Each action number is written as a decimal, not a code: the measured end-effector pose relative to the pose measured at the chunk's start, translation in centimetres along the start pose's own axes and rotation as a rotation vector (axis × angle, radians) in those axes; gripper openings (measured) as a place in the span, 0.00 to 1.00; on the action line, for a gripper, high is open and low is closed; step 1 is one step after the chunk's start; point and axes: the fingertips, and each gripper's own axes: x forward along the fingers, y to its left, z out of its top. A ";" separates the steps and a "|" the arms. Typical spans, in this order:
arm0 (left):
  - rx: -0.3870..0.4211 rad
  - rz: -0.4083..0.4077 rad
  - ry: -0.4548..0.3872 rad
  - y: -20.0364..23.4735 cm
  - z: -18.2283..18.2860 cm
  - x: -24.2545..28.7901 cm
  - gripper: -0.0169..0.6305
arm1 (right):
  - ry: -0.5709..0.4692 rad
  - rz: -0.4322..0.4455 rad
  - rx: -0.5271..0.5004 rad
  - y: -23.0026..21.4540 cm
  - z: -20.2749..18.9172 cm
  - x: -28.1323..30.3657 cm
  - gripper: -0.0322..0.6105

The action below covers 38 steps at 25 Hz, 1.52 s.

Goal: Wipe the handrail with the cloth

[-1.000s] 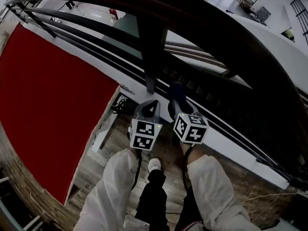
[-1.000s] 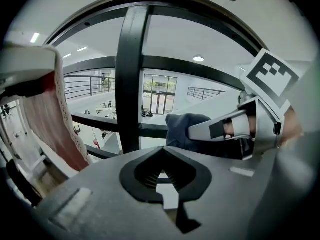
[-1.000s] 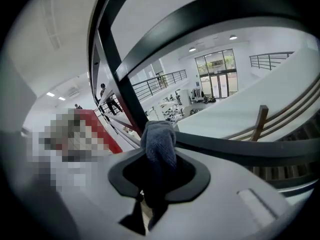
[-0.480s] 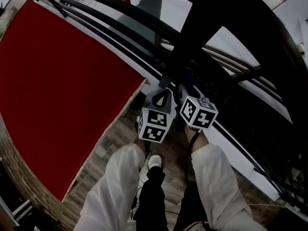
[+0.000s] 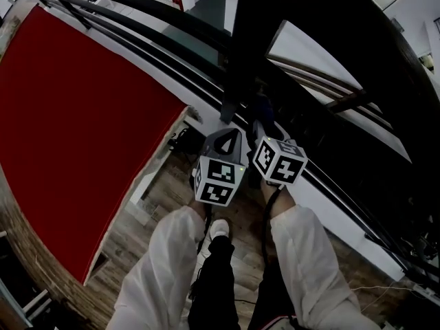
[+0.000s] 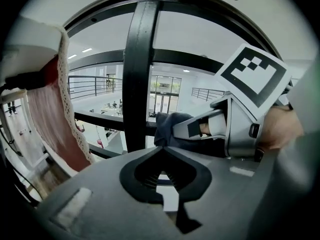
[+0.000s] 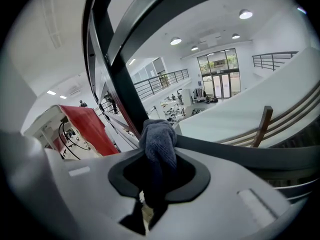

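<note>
The dark handrail [image 5: 368,36] curves across the top right of the head view, carried on a black post [image 5: 242,53]. A dark blue-grey cloth [image 7: 159,141] is bunched in my right gripper [image 7: 159,156], which is shut on it. In the head view the cloth [image 5: 264,108] pokes out ahead of the right gripper [image 5: 265,128], close to the post's foot. My left gripper [image 5: 230,128] sits beside it on the left, shut and empty [image 6: 161,150]. The left gripper view shows the post [image 6: 137,74] straight ahead, with the right gripper and the cloth [image 6: 167,126] to its right.
A big red panel [image 5: 82,115] lies below on the left, past the lower black rails [image 5: 158,43]. White sleeves [image 5: 161,273], dark trousers and a white shoe [image 5: 218,231] stand on the wooden floor [image 5: 148,212]. An open hall lies beyond the railing [image 7: 220,84].
Both grippers have moved closer together and up toward the post's foot, the cloth still held. The head view has swung, so the post and handrail now fill more of the top.
</note>
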 end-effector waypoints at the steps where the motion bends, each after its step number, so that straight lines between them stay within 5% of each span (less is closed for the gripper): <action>1: 0.004 -0.004 0.001 -0.5 0.1 -0.2 0.03 | -0.005 -0.008 -0.010 -0.3 0.1 -0.7 0.17; 13: 0.061 -0.086 0.005 -10.7 0.9 -0.2 0.03 | -0.045 -0.124 -0.003 -9.7 -0.2 -9.5 0.17; 38: 0.200 -0.323 0.041 -36.6 -1.4 0.7 0.03 | -0.088 -0.382 0.093 -31.4 -7.4 -28.4 0.17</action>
